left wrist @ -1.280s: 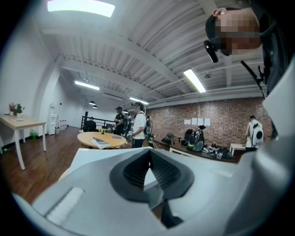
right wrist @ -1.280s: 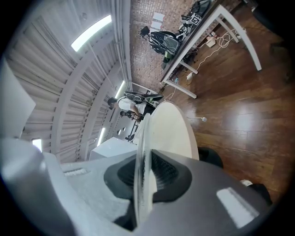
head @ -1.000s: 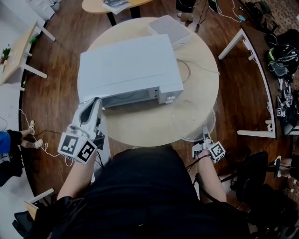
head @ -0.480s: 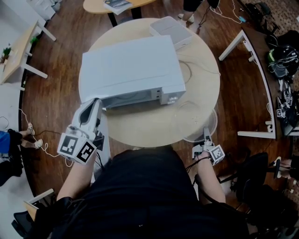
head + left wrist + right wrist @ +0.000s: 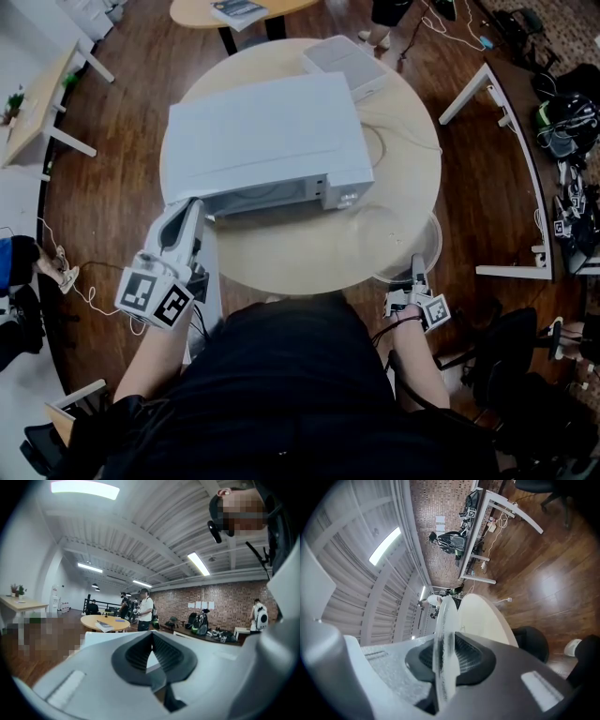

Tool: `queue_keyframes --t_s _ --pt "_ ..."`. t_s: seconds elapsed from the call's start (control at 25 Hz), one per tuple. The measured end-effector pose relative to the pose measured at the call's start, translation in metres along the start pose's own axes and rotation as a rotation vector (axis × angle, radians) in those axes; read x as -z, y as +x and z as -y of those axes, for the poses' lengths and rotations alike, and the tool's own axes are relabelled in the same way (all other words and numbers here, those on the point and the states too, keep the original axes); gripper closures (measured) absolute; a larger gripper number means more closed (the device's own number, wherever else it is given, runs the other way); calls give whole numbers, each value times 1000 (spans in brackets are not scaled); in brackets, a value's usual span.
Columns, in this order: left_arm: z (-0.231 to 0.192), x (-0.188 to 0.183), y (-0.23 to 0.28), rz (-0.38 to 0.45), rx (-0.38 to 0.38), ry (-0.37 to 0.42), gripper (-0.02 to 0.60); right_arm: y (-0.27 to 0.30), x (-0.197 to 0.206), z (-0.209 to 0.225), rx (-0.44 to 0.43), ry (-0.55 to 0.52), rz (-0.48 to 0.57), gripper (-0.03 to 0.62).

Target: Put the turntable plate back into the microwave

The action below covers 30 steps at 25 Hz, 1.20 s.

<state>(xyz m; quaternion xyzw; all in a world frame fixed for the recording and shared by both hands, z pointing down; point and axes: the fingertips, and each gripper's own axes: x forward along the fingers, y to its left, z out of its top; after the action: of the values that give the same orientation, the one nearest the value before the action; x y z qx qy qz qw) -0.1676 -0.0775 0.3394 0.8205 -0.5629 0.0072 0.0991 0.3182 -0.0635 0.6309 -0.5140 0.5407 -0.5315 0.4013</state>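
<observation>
One clear glass turntable plate (image 5: 398, 246) lies at the right rim of the round counter (image 5: 309, 251), part of it jutting past the edge over the wooden floor (image 5: 122, 122). From the head view its outline is faint, since the counter and floor show through the glass. The right gripper (image 5: 415, 271) pinches the plate's near rim. In the right gripper view the plate (image 5: 445, 616) shows edge-on as a pale frosted strip running up between the dark pads, with both jaws of the right gripper (image 5: 443, 654) pressed against it.

Towards the left of the counter stands the white microwave (image 5: 262, 131), seen from above, so its front is only a narrow strip with a window and controls; whether its door is open cannot be told. A smaller white box (image 5: 345, 64) sits behind it, partly cut off by the microwave's top.

At the microwave's front left corner is the left gripper (image 5: 194, 204). In the left gripper view its jaws (image 5: 151, 637) are pressed together at the tips with nothing visible between them. Whether they touch the microwave cannot be made out.

The person's dark torso (image 5: 281, 394) hides the counter's near edge.
</observation>
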Motion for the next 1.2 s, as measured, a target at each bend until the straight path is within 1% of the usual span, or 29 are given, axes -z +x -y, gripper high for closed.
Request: queue_keyframes --t_s 0.36,0.68,0.88,1.2 --pt "0 -2 -5 16 4 -4 583 4 -4 -15 -41 18 23 560" --pt "-3 -4 -8 32 11 -14 583 -7 -7 -25 -59 43 58 560" --pt "-2 -3 -7 34 22 -15 583 -14 -10 -34 -100 52 70 560" --pt "1 4 -9 17 38 -20 583 -23 -10 -44 -130 51 66 560"
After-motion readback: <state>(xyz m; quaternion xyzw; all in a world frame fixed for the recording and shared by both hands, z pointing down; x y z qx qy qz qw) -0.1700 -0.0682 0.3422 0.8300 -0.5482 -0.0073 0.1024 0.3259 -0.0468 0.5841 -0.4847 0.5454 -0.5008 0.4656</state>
